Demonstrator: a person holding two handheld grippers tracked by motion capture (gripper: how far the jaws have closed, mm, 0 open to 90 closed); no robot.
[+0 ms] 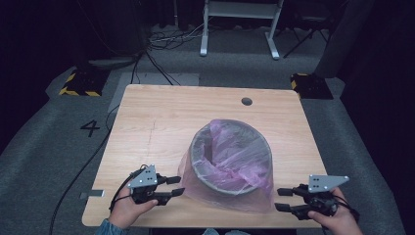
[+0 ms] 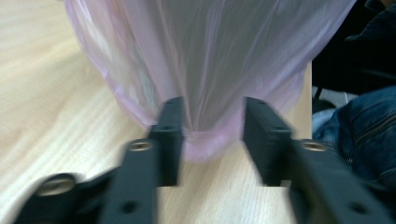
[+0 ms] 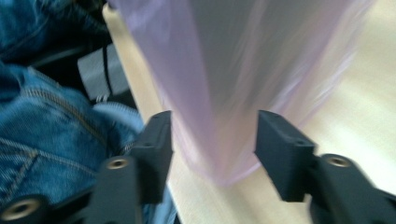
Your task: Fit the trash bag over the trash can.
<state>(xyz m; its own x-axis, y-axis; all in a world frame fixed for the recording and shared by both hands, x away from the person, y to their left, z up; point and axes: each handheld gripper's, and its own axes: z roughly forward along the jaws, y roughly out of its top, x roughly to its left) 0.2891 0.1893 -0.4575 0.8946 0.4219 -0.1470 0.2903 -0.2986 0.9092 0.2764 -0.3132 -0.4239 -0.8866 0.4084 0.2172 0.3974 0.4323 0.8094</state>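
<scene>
High view: your left gripper [image 1: 177, 186] and right gripper [image 1: 283, 199], jaws released, flank the bin [image 1: 231, 155]. Pinch only the pink bag [image 1: 193, 182] hanging outside it, low down.

A light wooden table [image 1: 161, 127] with a small round hole [image 1: 246, 101] near its far edge is set on grey carpet [image 1: 44, 147], on which a black numeral 4 [image 1: 90, 128] is marked to the left. Two black blocks edged with yellow-and-black stripes [image 1: 80, 83] [image 1: 309, 84] are placed on the floor beyond the far corners, and black cables [image 1: 161, 41] are trailed across the carpet towards a white metal frame [image 1: 240, 24]. The rest of the room is left in darkness, and a small grey strip of tape [image 1: 92, 194] is stuck to the floor by the near left corner.
</scene>
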